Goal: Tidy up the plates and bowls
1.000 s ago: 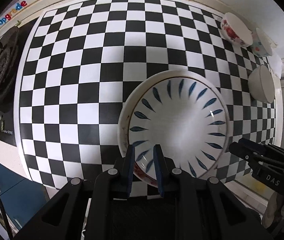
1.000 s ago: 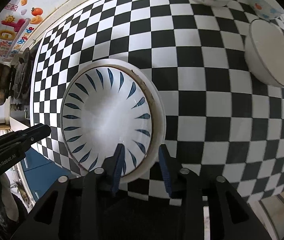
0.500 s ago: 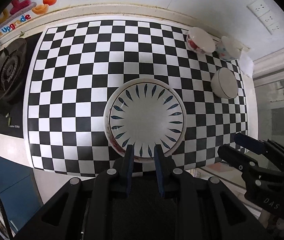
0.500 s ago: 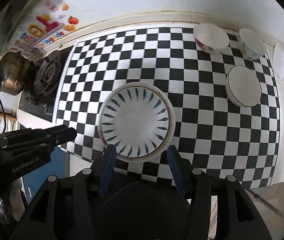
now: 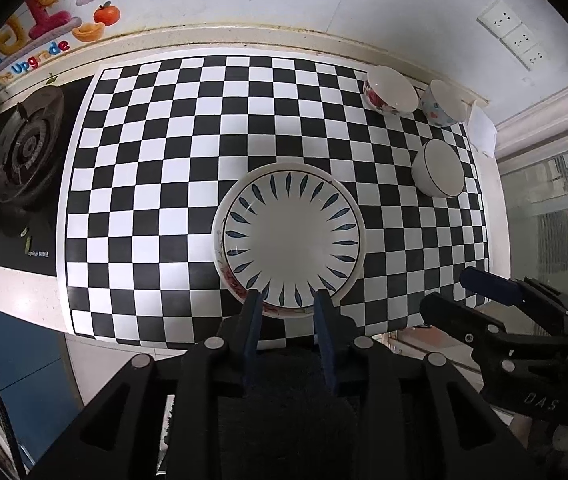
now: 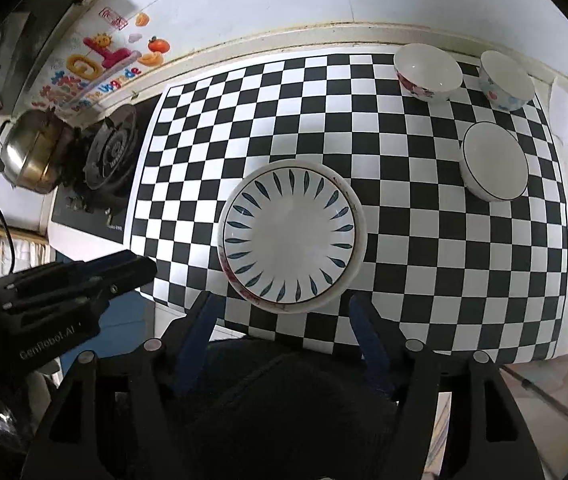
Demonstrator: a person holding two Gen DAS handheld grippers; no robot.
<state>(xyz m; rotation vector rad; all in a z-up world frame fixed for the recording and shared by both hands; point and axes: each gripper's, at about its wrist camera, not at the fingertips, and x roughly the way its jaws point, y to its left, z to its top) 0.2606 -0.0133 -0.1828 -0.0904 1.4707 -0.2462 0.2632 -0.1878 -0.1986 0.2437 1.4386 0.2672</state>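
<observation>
From the left wrist view, the left gripper (image 5: 288,304) hangs high over the checkered mat (image 5: 156,152), its blue jaws apart with nothing between them; they have just been opening, and the gap is narrow. The leaf-patterned plate (image 5: 292,236) lies at the centre of the mat, nested on a larger plate with a red floral rim (image 5: 230,280) that peeks out at 7 o'clock, which suggests the plates are being gathered into one stack in the middle. The three bowls stay apart toward 2 o'clock: a red-flowered bowl (image 5: 390,90) and a blue-patterned bowl (image 5: 444,102) near the wall, and a plain white bowl (image 5: 438,168) just below them, likely the next things to be nested. The right gripper (image 5: 480,296) shows at 4 o'clock, clear of the mat. A gas burner (image 5: 24,148) sits off the mat at 9 o'clock. From the right wrist view, the right gripper (image 6: 284,312) is released too, its jaws wide and empty and just opened further, framing the near rim of the leaf-patterned plate (image 6: 290,238) from above without touching it. The bowls sit between 1 and 2 o'clock: red-flowered bowl (image 6: 428,72), blue-patterned bowl (image 6: 506,80), plain white bowl (image 6: 494,162). The left gripper (image 6: 124,270) shows at 8 o'clock, and a steel pot (image 6: 30,152) stands beside the burner at 10 o'clock.
</observation>
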